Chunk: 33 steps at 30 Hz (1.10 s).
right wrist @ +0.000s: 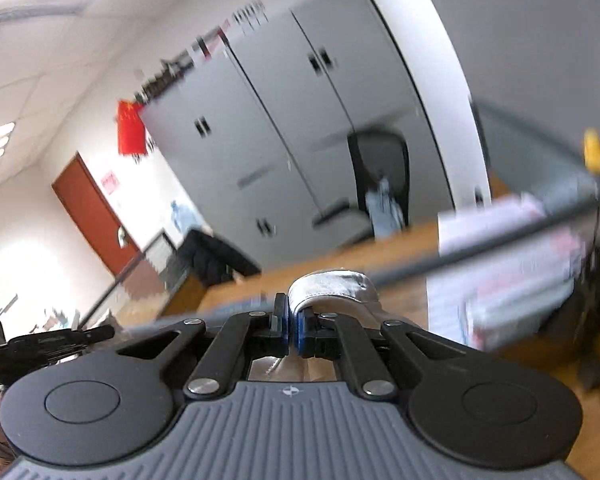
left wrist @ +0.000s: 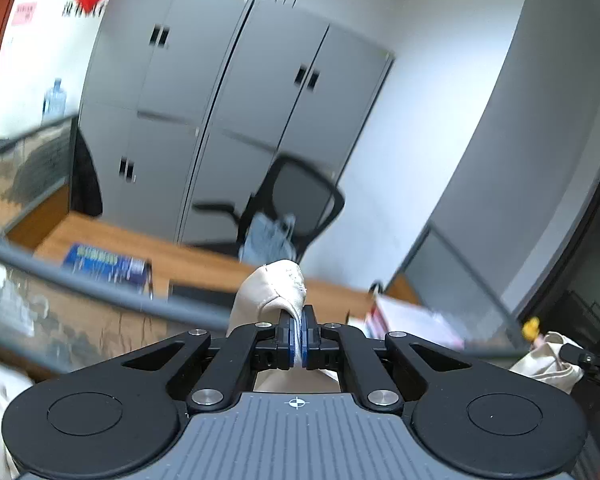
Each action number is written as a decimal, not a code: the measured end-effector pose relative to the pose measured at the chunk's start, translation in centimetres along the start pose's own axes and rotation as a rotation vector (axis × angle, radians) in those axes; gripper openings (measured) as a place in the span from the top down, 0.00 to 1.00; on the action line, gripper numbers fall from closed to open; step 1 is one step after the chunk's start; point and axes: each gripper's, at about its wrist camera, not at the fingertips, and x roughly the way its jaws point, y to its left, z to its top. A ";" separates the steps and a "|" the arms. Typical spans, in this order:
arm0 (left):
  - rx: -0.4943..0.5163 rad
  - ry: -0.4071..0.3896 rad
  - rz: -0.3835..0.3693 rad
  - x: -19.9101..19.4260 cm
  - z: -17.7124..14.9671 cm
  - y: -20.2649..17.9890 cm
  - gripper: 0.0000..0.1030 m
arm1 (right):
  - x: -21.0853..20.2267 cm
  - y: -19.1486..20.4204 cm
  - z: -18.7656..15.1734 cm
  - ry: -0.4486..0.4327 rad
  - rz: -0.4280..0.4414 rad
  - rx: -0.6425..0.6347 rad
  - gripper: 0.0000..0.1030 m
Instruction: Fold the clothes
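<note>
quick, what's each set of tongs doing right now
Left tongs: closed on a fold of the beige garment.
Right tongs: closed, pinching the same kind of beige cloth.

This looks like an office. Tall grey cabinets (left wrist: 228, 120) stand by the wall, a black desk chair (left wrist: 296, 204) sits at a wooden desk (left wrist: 204, 260), and blurry papers (right wrist: 512, 264), maybe folders, lie there.

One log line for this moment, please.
task: fold clothes | left claw: shut on beige garment | right claw: shut on same garment | both lifted, cameras facing cabinets | motion blur
</note>
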 end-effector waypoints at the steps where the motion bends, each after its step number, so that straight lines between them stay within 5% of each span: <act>1: 0.002 -0.017 -0.007 -0.3 0.6 -0.3 0.95 | -0.4 0.4 1.0 -0.027 0.010 -0.005 0.96; 6: 0.005 -0.042 -0.028 -1.7 1.0 -0.3 0.95 | -2.3 0.9 3.3 -0.087 0.033 -0.057 0.96; 10: 0.013 0.022 -0.008 -1.8 -2.5 1.4 0.95 | -2.2 -0.2 1.1 -0.021 0.034 -0.024 0.96; 24: -0.067 0.390 0.082 1.6 -22.8 8.5 0.95 | -0.5 -6.7 -21.5 0.313 -0.141 0.182 0.96; 33: -0.011 0.497 0.072 -1.7 -30.1 9.9 0.95 | -1.6 -8.3 -32.6 0.519 -0.228 0.112 0.96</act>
